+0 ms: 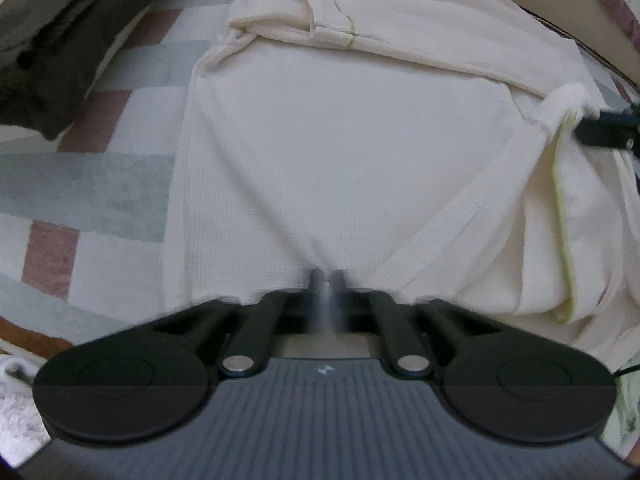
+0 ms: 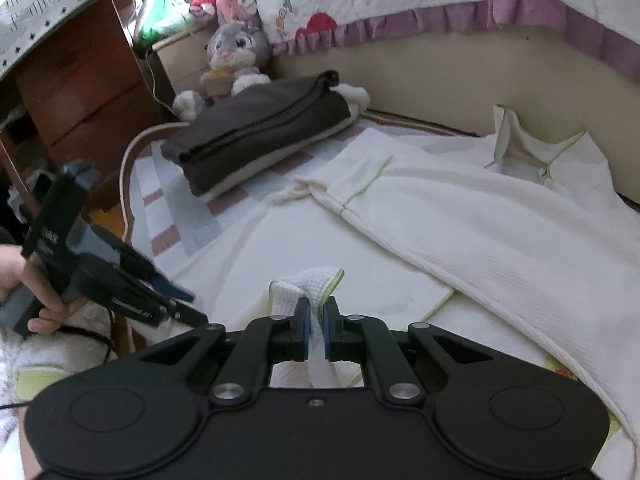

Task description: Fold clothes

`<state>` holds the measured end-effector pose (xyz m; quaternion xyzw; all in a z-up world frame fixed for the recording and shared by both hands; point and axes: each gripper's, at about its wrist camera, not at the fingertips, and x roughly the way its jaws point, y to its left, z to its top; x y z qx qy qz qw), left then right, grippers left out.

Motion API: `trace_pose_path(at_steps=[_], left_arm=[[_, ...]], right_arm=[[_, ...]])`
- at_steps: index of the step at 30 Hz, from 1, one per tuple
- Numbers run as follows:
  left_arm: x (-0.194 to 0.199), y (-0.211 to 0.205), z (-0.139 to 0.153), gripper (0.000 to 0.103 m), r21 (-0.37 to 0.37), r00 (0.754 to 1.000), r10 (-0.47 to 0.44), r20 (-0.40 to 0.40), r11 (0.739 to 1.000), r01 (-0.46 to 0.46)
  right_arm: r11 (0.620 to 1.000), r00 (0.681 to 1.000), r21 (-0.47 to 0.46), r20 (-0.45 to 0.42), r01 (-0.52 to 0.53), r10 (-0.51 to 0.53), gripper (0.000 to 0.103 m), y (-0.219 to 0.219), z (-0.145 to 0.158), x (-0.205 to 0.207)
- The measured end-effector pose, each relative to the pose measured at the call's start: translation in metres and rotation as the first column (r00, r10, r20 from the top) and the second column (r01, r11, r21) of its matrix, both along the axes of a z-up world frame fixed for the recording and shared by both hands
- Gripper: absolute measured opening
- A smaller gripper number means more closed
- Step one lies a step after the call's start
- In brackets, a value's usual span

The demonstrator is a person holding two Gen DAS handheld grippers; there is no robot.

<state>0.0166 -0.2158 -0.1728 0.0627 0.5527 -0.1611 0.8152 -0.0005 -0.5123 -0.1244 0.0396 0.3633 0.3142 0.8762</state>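
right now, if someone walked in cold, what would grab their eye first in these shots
The big cream waffle-knit garment spread across the bed, with the right gripper shut on a bunched edge of it near the camera. The left gripper is shut on its near hem. Behind, a folded dark brown garment lies by a grey plush bunny.

A cream waffle-textured garment (image 1: 340,152) with lime-green piping is lying on a bedsheet (image 1: 92,184) showing grey, white and dusty-pink blocks. Beside the garment, dark brown folded clothes (image 2: 260,128) are sitting.
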Motion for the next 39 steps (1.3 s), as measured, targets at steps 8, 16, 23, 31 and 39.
trace_pose_path(at_steps=[8,16,23,31,39], left_arm=[[0.017,0.007,0.085,0.002,-0.131,0.894,0.034,0.446,0.991,0.028],[0.099,-0.014,0.058,0.002,-0.158,0.819,0.056,0.571,0.986,0.043],[0.12,-0.009,0.015,0.003,-0.146,0.89,0.08,0.448,0.989,-0.016],[0.124,-0.004,0.017,0.003,-0.198,0.91,0.122,0.396,0.979,-0.045],[0.123,-0.001,0.011,0.003,-0.199,0.919,0.148,0.365,0.977,-0.078]], right_arm=[[1.0,1.0,0.01,0.022,0.02,-0.02,0.007,-0.018,0.016,0.028],[0.994,0.985,0.026,-0.135,0.109,-0.105,0.008,-0.052,-0.022,0.125],[0.986,0.941,0.044,-0.309,0.161,-0.14,0.017,-0.065,-0.061,0.153],[0.975,0.952,-0.059,-0.212,0.214,-0.222,0.033,-0.088,0.018,0.045],[0.921,0.84,-0.139,-0.378,0.364,-0.389,0.062,-0.079,0.018,-0.07]])
